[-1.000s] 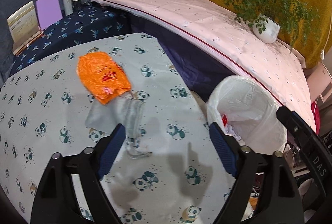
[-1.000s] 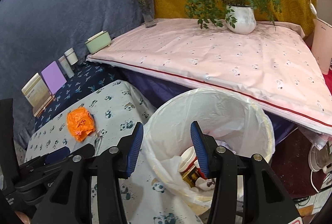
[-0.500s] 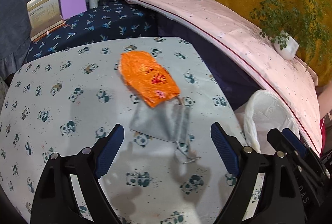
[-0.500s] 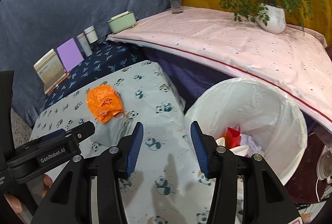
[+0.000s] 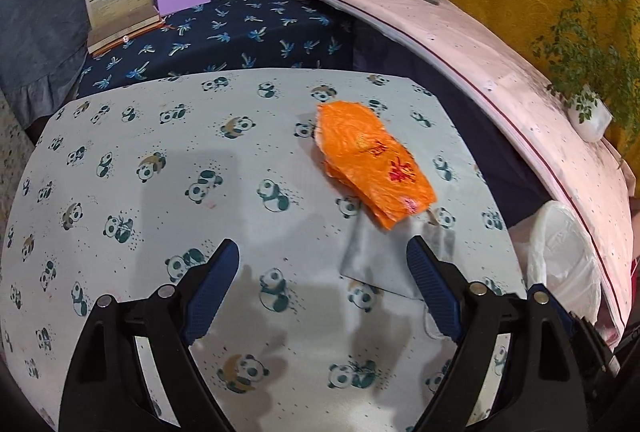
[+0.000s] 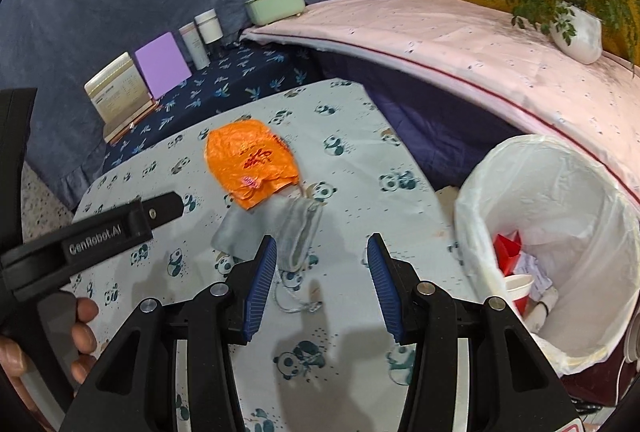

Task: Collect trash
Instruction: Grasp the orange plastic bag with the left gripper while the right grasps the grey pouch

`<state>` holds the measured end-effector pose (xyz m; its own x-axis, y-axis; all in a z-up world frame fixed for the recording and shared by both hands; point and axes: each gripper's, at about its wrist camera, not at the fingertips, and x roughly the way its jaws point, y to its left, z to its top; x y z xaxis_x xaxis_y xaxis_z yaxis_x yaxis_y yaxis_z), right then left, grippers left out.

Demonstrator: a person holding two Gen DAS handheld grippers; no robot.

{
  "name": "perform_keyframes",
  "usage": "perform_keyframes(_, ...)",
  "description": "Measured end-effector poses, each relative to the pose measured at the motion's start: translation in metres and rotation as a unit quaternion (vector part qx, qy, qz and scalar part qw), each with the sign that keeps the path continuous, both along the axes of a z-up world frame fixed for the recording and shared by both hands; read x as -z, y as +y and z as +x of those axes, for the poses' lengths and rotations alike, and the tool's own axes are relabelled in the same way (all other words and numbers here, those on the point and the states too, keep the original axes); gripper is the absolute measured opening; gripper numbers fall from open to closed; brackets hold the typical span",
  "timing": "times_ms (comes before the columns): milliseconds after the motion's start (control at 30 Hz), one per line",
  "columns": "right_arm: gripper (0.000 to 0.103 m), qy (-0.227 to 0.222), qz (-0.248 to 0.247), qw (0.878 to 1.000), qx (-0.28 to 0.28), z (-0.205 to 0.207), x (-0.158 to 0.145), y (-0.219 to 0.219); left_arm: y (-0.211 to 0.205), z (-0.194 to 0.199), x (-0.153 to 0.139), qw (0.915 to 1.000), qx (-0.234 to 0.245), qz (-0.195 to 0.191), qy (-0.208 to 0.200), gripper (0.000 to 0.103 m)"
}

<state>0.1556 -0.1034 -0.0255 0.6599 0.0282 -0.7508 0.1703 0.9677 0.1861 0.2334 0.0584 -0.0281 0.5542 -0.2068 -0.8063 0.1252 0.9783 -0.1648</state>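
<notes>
A white-lined bin (image 6: 548,256) is seen beside the desk's (image 6: 352,199) right edge, and in it a red carton (image 6: 507,246), a paper cup (image 6: 519,288) and crumpled paper are held; these contents are shown only in the right wrist view, since in the left wrist view only the bin's rim and liner (image 5: 564,256) are caught at the frame's edge. On the panda-print desk (image 5: 160,167) an orange bag (image 5: 372,163) is laid, its near end overlapping a grey pouch (image 5: 380,260) with a drawstring; the same bag (image 6: 250,163) and pouch (image 6: 280,228) are seen from the right side. The left gripper (image 5: 322,292) is held wide open above the desk with nothing between its fingers, and its body (image 6: 96,232) is visible only from the right wrist. The right gripper (image 6: 322,288) is likewise spread and empty, just short of the pouch. Compared with a second ago, both views have swung away from the bin toward the bag and pouch. The pouch's contents, if any, cannot be made out.
</notes>
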Motion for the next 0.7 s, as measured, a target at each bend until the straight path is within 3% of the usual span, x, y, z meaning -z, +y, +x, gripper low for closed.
perform_keyframes(467, 0.046, 0.031, 0.019, 0.999, -0.019, 0.046, 0.036, 0.014, -0.031, 0.058, 0.019, 0.9994, 0.020, -0.010, 0.026, 0.085)
perform_keyframes(700, 0.033, 0.046, 0.026, 0.998, -0.026, 0.055, 0.055, 0.016, -0.046, 0.083, 0.041, 0.9982, 0.025, -0.011, 0.054, 0.083)
